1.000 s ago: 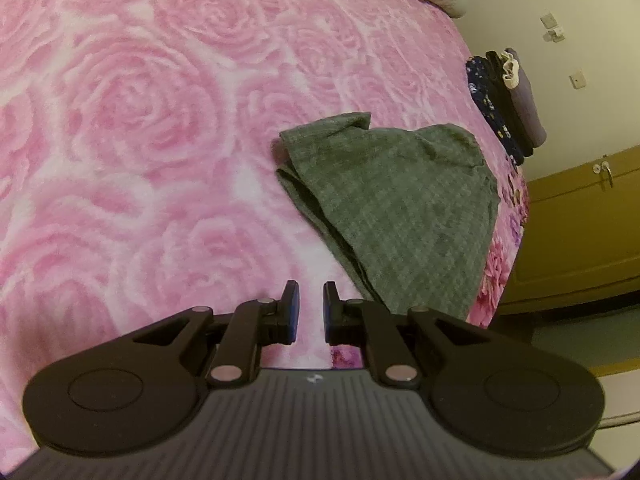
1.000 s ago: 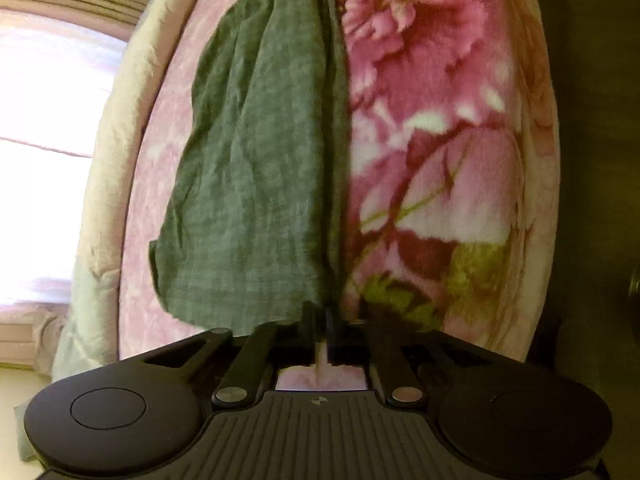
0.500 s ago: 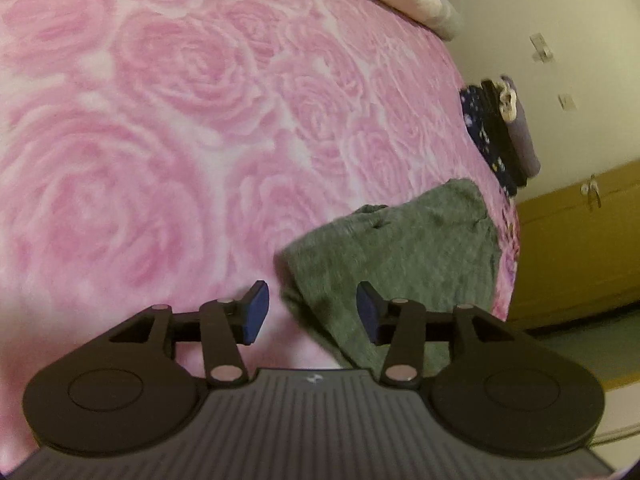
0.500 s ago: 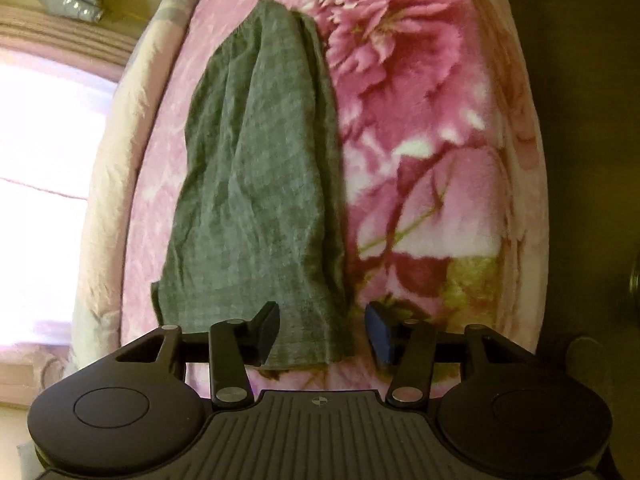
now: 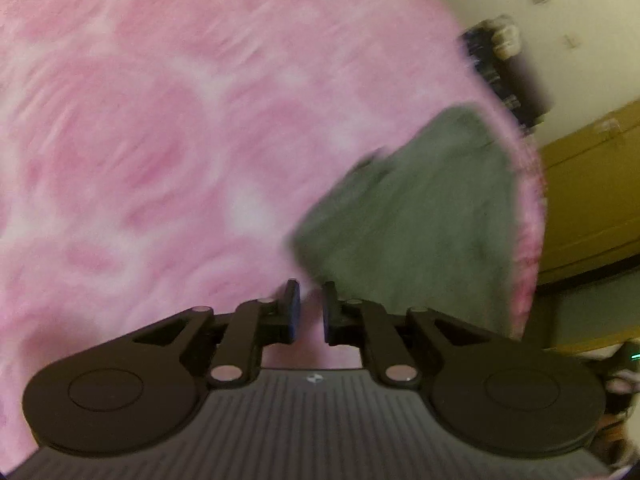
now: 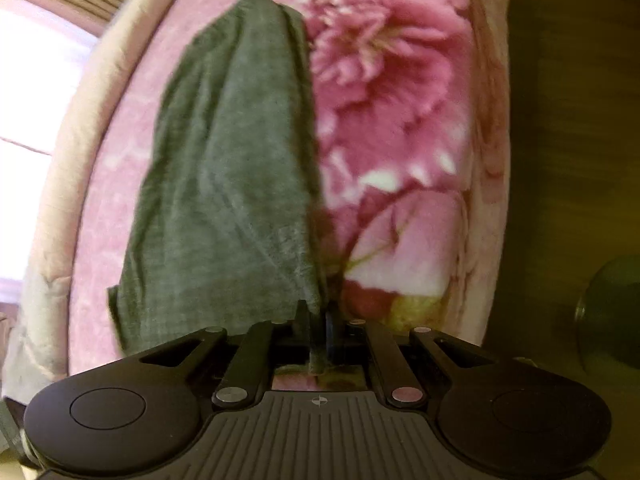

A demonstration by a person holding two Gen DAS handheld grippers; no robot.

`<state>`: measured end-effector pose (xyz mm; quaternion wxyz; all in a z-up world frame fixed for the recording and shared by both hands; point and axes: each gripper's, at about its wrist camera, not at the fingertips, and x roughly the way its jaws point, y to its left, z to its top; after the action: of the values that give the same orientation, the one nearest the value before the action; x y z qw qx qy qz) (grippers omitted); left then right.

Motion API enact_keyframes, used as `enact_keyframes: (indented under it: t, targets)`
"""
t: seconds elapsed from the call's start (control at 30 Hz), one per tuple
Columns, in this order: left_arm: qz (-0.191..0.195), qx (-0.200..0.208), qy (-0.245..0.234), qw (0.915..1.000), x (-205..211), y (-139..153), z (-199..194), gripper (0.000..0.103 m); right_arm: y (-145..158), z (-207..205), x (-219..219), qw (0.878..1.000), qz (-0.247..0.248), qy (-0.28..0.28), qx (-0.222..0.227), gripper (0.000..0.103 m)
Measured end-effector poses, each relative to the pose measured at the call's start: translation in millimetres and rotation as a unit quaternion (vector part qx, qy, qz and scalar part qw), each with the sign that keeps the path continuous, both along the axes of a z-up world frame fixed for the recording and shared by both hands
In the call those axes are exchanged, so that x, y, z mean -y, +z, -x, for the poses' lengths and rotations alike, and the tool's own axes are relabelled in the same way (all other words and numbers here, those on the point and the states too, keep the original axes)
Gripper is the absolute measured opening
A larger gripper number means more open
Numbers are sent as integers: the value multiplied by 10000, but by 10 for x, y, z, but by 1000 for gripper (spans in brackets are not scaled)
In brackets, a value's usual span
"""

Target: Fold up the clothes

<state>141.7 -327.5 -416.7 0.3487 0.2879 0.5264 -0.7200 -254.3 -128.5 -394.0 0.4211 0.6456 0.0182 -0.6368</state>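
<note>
Pink rose-print blanket point(image 5: 168, 152): covers the bed. Grey-green garment point(image 6: 232, 184): lies lengthwise on the blanket near its edge, partly folded. Right gripper point(image 6: 319, 320): jaws clamped on the garment's near corner, cloth pinched between them. Left gripper point(image 5: 311, 308): jaws nearly together with a narrow gap, holding nothing, just beside the garment's corner.

A: What colour is the garment point(image 6: 224, 184)?
B: Grey-green, with a faint woven check.
A: And the blanket point(image 5: 160, 140) under it?
B: Pink, printed with paler and deeper pink roses; the right wrist view shows a big magenta bloom with a yellow-green patch near the edge.
A: The grippers?
B: Both black, left gripper point(image 5: 307, 306) and right gripper point(image 6: 318, 322) alike.
A: The cabinet point(image 5: 592, 200)?
B: Mustard yellow, against a cream wall point(image 5: 580, 8).
</note>
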Motion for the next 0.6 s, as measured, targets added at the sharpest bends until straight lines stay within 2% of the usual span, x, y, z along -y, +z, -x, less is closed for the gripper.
enact_keyframes:
  t: [0.03,0.1,0.23,0.3,0.37,0.43,0.47,0.5,0.53,0.6]
  targets:
    - [-6,-84,39,10000,8,22,-48,5,16,-2,20,10000,28,-6,13,16]
    - [114,-187,-9,9998,26,102,-140,23,75,-13,17,9999,119,30,-22,24]
    - [721,-4,-650,9953,157,267,-106,30,98,-5,-77,9997,223,-63,16,26]
    - [1003,68,-1079,9891,258,291,21,32,146,-47,-155,9996,281,-79,-12,26]
    - [1124,-8,-1524,9819,331,257,161,35,176,-63,-164,9994,314,-28,-132,25]
    - [1031,-123,-1712,9797,372,259,164,33,199,-62,-153,9990,357,57,-262,25]
    - [985,-181,-1805,9785,393,260,165,28,202,-71,-125,9987,363,123,-331,25]
    - [938,-238,-1899,9770,413,261,166,10,206,-81,-96,9984,368,188,-399,18]
    - [891,-295,-1991,9755,434,262,168,4,209,-90,-68,9979,373,254,-467,4]
    - [798,-410,-2176,9719,475,264,170,4,245,-94,-49,9970,437,341,-543,3]
